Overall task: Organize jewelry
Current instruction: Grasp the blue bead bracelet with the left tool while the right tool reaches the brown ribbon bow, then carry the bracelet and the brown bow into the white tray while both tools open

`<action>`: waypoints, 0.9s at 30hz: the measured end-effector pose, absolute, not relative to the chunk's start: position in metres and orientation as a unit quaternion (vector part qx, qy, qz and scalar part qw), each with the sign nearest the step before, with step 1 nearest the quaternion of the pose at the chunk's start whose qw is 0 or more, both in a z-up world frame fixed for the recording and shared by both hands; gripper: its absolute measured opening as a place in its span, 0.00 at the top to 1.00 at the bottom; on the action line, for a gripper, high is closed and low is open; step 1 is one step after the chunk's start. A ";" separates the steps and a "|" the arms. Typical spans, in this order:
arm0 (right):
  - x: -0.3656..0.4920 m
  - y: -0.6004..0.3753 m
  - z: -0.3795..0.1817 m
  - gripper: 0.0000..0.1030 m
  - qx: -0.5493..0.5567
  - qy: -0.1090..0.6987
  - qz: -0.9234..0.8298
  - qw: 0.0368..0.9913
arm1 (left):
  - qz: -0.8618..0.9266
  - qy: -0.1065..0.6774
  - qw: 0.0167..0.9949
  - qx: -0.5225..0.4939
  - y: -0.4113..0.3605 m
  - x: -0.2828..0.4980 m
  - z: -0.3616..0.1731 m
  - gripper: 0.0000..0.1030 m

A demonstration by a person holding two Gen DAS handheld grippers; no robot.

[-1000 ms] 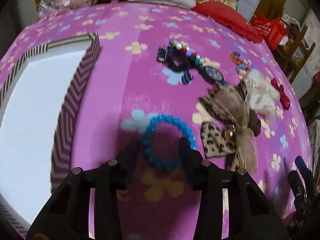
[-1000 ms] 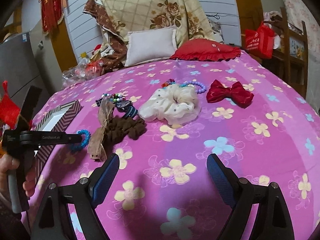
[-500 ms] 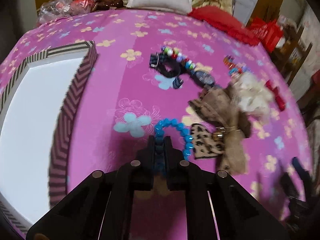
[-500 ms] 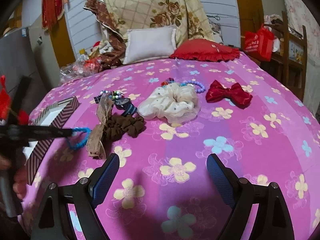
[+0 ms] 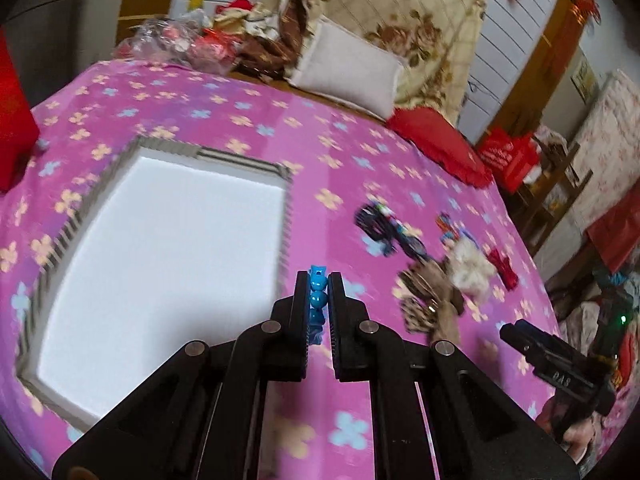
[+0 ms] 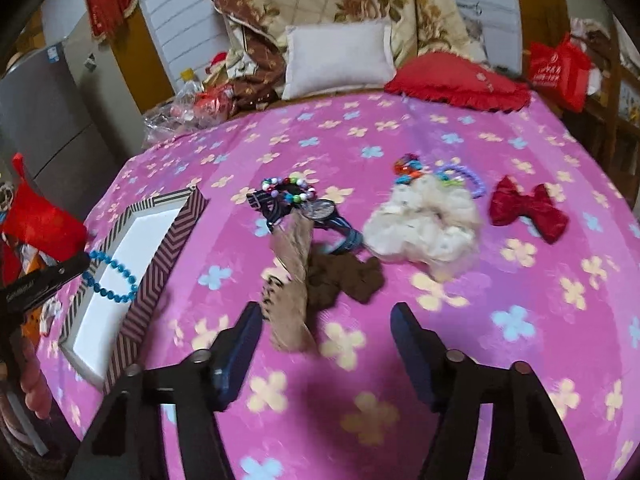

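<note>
Blue bead bracelet [image 6: 114,280], chevron-striped white-lined box [image 6: 160,256], pink flowered bedspread [image 6: 520,320], red bow [image 6: 528,208]

We count three bead bracelets [image 6: 113,278], two scrunchies [image 6: 424,228] and two bows [image 6: 528,208]. One striped box [image 6: 132,264] sits at left, one watch [image 6: 320,210] near centre.

Blue bead bracelet [image 6: 114,280] dangling from left tool [image 6: 82,262] above striped box [image 6: 160,248].

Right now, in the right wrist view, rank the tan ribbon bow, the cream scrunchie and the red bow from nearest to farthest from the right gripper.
1. Tan ribbon bow: just ahead of the right gripper, by its left finger.
2. Cream scrunchie: farther up, right of centre.
3. Red bow: farthest, out to the right.
</note>
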State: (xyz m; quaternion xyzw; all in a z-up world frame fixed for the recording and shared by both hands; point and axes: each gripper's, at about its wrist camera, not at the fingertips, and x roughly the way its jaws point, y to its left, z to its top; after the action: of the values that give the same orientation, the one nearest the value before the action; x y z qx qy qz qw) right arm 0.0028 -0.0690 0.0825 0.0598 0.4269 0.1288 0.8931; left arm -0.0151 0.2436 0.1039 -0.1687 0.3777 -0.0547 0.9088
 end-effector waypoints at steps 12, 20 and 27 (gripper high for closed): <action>0.070 -0.008 0.038 0.80 -0.041 0.505 0.072 0.859 | 0.004 0.361 0.918 -0.166 0.321 0.032 0.093 0.93; 0.050 0.002 0.080 0.87 -0.077 0.475 0.063 0.874 | 0.066 0.392 0.894 -0.208 0.379 0.051 0.057 0.93; 0.041 0.057 0.128 0.87 -0.068 0.458 0.121 0.878 | 0.078 0.394 0.884 -0.239 0.405 0.049 0.050 0.93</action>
State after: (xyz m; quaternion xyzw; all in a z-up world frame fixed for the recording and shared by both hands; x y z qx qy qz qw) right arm 0.0412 0.0572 0.1285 -0.0683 0.4575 0.1210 0.8783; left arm 0.0491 0.4046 0.0502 -0.2393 0.3941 0.0783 0.8839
